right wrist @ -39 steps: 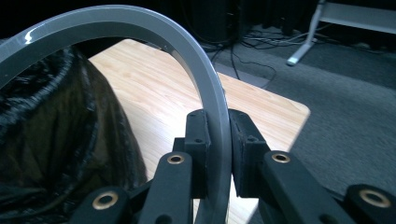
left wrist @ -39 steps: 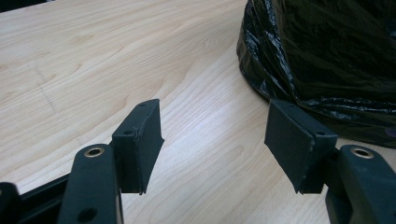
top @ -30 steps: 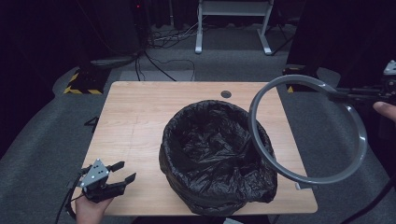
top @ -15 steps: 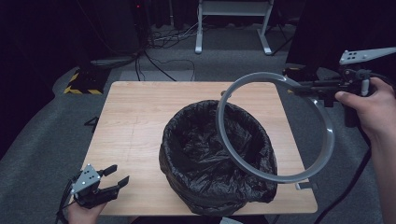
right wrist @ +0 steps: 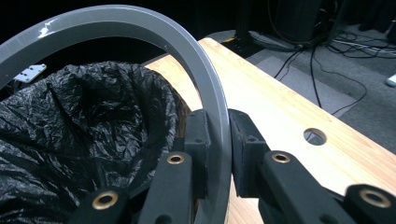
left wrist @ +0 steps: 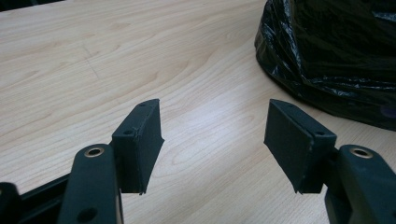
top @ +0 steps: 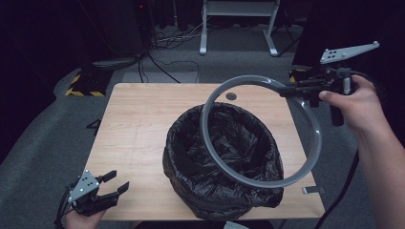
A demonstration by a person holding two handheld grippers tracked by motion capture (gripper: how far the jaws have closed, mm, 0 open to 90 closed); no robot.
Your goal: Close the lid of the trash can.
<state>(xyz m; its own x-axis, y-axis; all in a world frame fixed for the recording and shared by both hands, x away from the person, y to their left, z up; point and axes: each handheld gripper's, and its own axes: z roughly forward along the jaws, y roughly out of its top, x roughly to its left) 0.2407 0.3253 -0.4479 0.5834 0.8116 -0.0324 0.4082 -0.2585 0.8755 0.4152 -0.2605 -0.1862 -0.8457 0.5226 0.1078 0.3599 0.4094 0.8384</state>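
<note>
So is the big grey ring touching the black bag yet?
Cannot tell. In the high view the grey ring, held in the right tool, overlaps the black bag, and no view shows contact or gap plainly.

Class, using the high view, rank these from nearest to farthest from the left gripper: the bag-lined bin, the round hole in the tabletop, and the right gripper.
From the left gripper, at the table's near-left corner:
1. bag-lined bin, mid-table, to its right.
2. round hole, near the table's far edge.
3. right gripper, beyond the far-right corner, clamping the grey ring.
</note>
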